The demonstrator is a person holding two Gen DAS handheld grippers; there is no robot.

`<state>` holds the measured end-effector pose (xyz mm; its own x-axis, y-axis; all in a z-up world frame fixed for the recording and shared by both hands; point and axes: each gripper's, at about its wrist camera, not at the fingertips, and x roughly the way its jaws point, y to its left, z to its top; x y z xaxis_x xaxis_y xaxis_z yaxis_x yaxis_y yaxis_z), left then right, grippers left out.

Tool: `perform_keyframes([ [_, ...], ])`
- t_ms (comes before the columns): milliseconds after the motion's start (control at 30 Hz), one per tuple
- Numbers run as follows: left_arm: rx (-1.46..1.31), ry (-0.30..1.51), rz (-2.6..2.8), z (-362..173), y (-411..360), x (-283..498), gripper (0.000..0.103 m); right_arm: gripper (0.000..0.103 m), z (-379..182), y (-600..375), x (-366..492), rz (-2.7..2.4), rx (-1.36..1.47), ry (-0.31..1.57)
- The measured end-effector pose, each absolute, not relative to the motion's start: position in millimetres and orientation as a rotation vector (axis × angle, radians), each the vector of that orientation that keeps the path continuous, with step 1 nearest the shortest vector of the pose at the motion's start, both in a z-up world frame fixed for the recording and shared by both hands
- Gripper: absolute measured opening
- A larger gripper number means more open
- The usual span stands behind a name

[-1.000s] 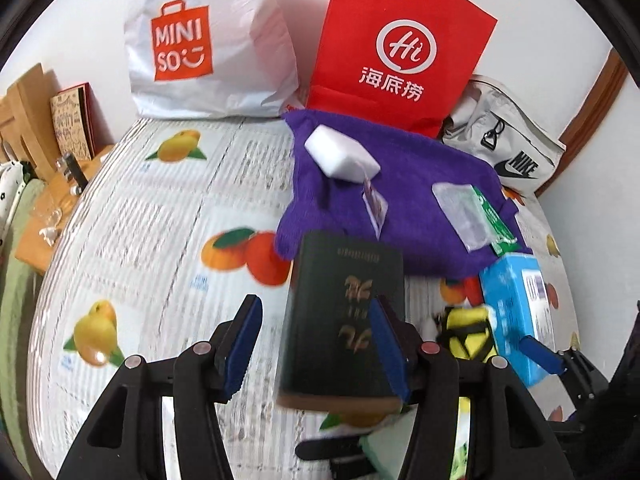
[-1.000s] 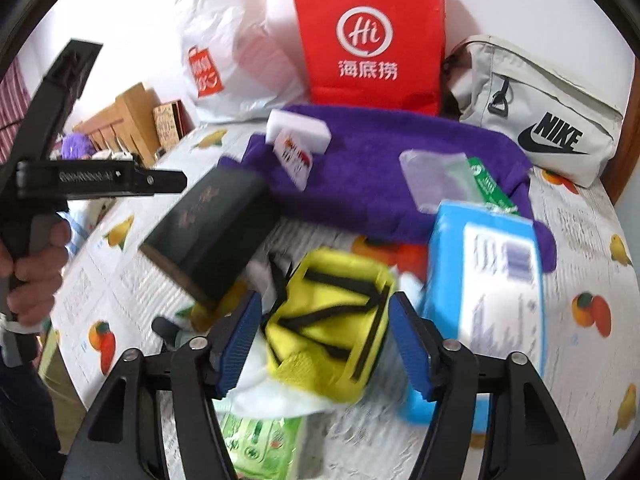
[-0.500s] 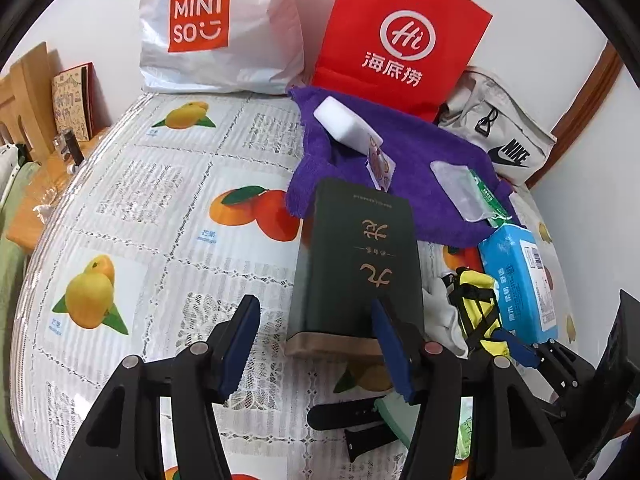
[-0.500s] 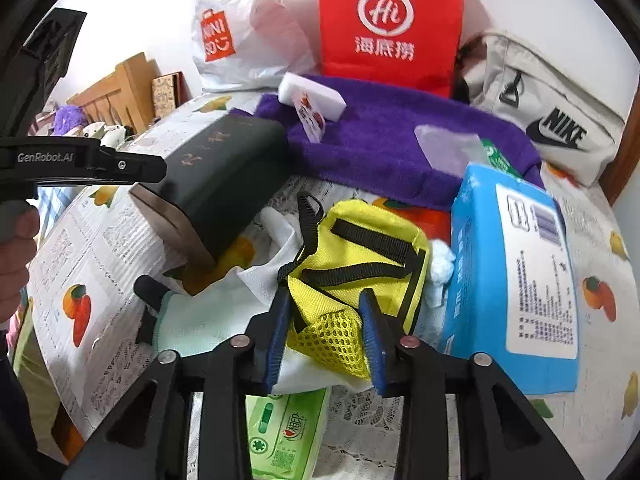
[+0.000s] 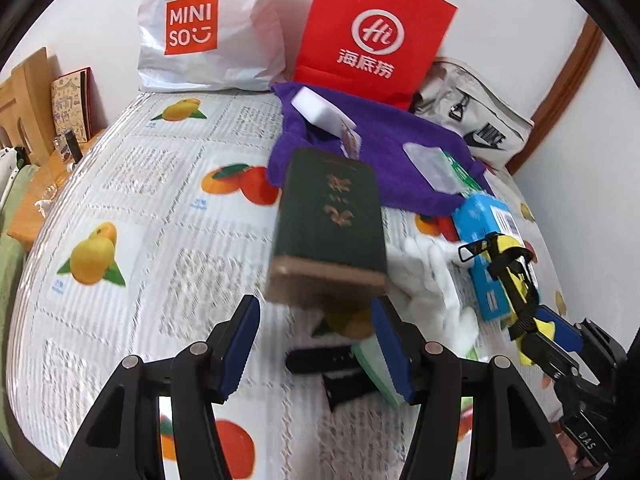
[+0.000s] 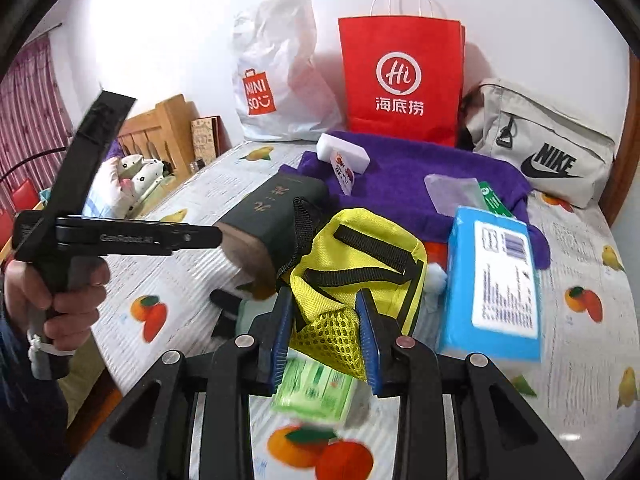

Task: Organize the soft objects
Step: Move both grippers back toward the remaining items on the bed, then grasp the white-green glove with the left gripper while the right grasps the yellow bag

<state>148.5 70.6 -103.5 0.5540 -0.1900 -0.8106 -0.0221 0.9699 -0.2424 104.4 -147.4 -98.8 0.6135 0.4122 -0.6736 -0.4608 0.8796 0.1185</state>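
Note:
My right gripper point(image 6: 326, 330) is shut on the mesh end of a yellow pouch point(image 6: 356, 268) with black straps and holds it off the table; the pouch also shows at the right of the left wrist view point(image 5: 516, 276). My left gripper point(image 5: 316, 340) is open and empty, just behind a dark green box point(image 5: 330, 224) that lies on the table; the box shows in the right wrist view too point(image 6: 276, 212). A purple towel point(image 6: 420, 184) lies behind, with a white sponge point(image 6: 342, 152) on it.
A blue tissue pack point(image 6: 496, 280), a green wipes pack point(image 6: 316, 386), white cloth point(image 5: 432, 280) and a black strap point(image 5: 320, 358) lie near the grippers. A Miniso bag point(image 5: 208, 28), a red paper bag point(image 5: 372, 36) and a Nike bag point(image 6: 540, 144) stand along the wall.
My right gripper closed on the yellow pouch and lifted it. My left gripper let go of the green box and drew back from it.

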Motion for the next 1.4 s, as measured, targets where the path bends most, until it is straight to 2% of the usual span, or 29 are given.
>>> perform_keyframes([
  [433, -0.183, 1.021, -0.186, -129.4, 26.2, 121.5, 0.062, 0.032, -132.5, -204.0, 45.8, 0.409, -0.071, 0.823],
  [500, -0.165, 1.017, -0.207, -132.0, 16.2, 122.2, 0.069, 0.032, -139.1, -215.1, 47.0, 0.366, -0.072, 0.834],
  [700, -0.136, 1.008, -0.259, -137.7, -5.4, 139.2, 0.077, 0.035, -160.9, -235.2, 59.5, 0.335, -0.033, 0.870],
  [833, -0.094, 1.023, -0.263, -145.2, -19.3, 154.0, 0.078, 0.039, -169.6, -238.1, 65.0, 0.333, -0.031, 0.886],
  [867, -0.085, 1.024, -0.263, -146.4, -21.4, 155.6, 0.078, 0.042, -170.1, -240.1, 64.6, 0.330, -0.024, 0.885],
  [1000, -0.054, 1.023, -0.265, -154.9, -30.8, 159.6, 0.081, 0.075, -169.1, -249.3, 62.9, 0.288, 0.007, 0.851],
  [1100, -0.053, 1.008, -0.270, -159.0, -33.3, 159.6, 0.083, 0.080, -171.8, -253.2, 70.2, 0.258, 0.045, 0.848],
  [1267, -0.073, 0.995, -0.284, -161.2, -30.2, 158.9, 0.083, 0.081, -186.4, -250.4, 87.7, 0.214, 0.099, 0.877],
  [1333, -0.072, 0.990, -0.289, -162.1, -30.0, 158.7, 0.081, 0.083, -190.8, -248.9, 90.2, 0.211, 0.116, 0.875],
  [1400, -0.072, 0.985, -0.297, -161.7, -30.7, 158.5, 0.072, 0.089, -192.0, -245.5, 91.6, 0.206, 0.121, 0.865],
])
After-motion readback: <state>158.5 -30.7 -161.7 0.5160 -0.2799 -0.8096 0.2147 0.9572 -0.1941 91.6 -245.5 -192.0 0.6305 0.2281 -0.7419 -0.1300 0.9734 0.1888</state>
